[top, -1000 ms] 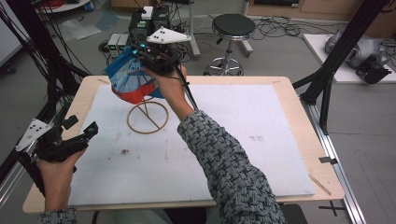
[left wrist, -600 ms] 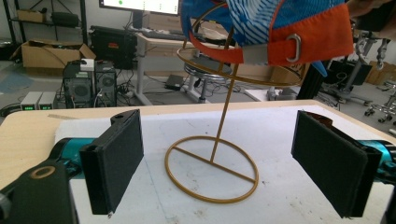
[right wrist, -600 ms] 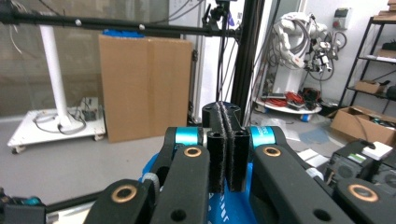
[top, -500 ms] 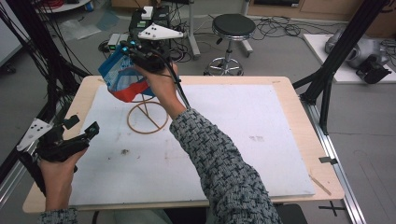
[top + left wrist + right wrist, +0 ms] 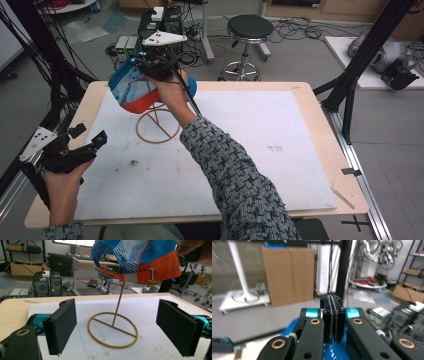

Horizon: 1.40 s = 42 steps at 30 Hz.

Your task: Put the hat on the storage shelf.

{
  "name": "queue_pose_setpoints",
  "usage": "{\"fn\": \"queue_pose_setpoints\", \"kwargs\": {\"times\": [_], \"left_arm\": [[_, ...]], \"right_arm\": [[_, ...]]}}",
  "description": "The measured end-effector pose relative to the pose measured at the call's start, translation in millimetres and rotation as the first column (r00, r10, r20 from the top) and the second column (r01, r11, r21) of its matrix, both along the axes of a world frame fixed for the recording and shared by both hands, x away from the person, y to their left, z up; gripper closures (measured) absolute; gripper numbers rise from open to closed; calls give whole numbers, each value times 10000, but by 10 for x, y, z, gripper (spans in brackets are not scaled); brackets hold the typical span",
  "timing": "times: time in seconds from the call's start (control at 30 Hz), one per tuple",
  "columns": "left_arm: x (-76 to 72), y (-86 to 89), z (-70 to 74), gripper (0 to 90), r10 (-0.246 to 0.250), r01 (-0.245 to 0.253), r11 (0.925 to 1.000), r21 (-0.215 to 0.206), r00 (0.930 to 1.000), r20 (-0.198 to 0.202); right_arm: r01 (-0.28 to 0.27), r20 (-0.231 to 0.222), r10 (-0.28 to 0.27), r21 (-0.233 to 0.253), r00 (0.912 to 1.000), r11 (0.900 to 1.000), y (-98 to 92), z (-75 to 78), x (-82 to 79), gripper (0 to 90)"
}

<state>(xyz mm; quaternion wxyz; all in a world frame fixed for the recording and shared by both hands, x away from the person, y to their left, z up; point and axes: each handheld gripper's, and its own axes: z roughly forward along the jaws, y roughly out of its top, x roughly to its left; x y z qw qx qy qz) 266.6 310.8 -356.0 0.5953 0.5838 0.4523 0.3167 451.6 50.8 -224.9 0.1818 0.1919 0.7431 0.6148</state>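
Cap going over the stand

The right gripper [image 5: 150, 67] is pinching the blue and orange cap [image 5: 132, 92] above the wire stand [image 5: 157, 127]. The left gripper [image 5: 87, 142] is waiting wide open and empty beside the stand.

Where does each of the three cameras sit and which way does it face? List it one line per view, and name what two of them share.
High view: above the person's side of the table, looking forward and down; both forearms and grippers show.
Left gripper view: rides the left gripper, looking between its open jaws at the wire stand and the cap.
Right gripper view: rides the right gripper, facing the room; its jaws are pressed together over blue fabric.
Shared: the high and left gripper views both show stand and cap.
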Motion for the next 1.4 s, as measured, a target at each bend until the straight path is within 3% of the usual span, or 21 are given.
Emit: {"fn": "queue_pose_setpoints", "kwargs": {"times": [0.03, 0.1, 0.27, 0.47, 0.57, 0.77, 0.9, 1.23, 1.27, 1.4], "left_arm": [[0, -4, 1, 170, -6, 6, 10000, -4, 10000, -3], [2, -12, 3, 170, -30, 30, 10000, 15, 10000, -15], [5, -21, 4, 170, -67, 67, 10000, 71, 10000, -6], [9, -27, 2, 170, -80, 80, 10000, 27, 10000, -13], [8, -20, 2, 170, -77, 77, 10000, 32, 10000, -12], [5, -16, 5, 170, -72, 72, 10000, 20, 10000, 14], [2, -17, 10, 170, -91, 91, 10000, 18, 10000, 28], [-5, 1, 12, 170, -83, 83, 10000, -31, 10000, 56], [-7, 3, 12, 170, -63, 63, 10000, -43, 10000, 52], [-13, -1, 22, 170, -78, 78, 10000, -35, 9999, 92]], "right_arm": [[143, 137, -137, -456, 9998, 9989, 10, -13, 7, 892], [212, 187, -199, -701, 9996, 9973, 15, -16, 3, 892], [311, 134, -300, -936, 9995, 9951, 41, -34, 3, 892], [267, 129, -259, -606, 9996, 9978, 82, -29, 4, 893], [119, 79, -118, -172, 9999, 9998, 111, 18, -6, 893], [9, 250, -8, -45, 9997, 10000, 185, 92, -46, 893], [-98, 233, 89, 387, 9997, 9992, 220, 132, -71, 893], [86, 118, -76, -863, 9999, 9962, 319, 19, -13, 892], [190, 209, -166, -1248, 9996, 9920, 337, 9, -22, 889], [188, 219, -157, -1506, 9996, 9884, 305, -14, -37, 885]]}}
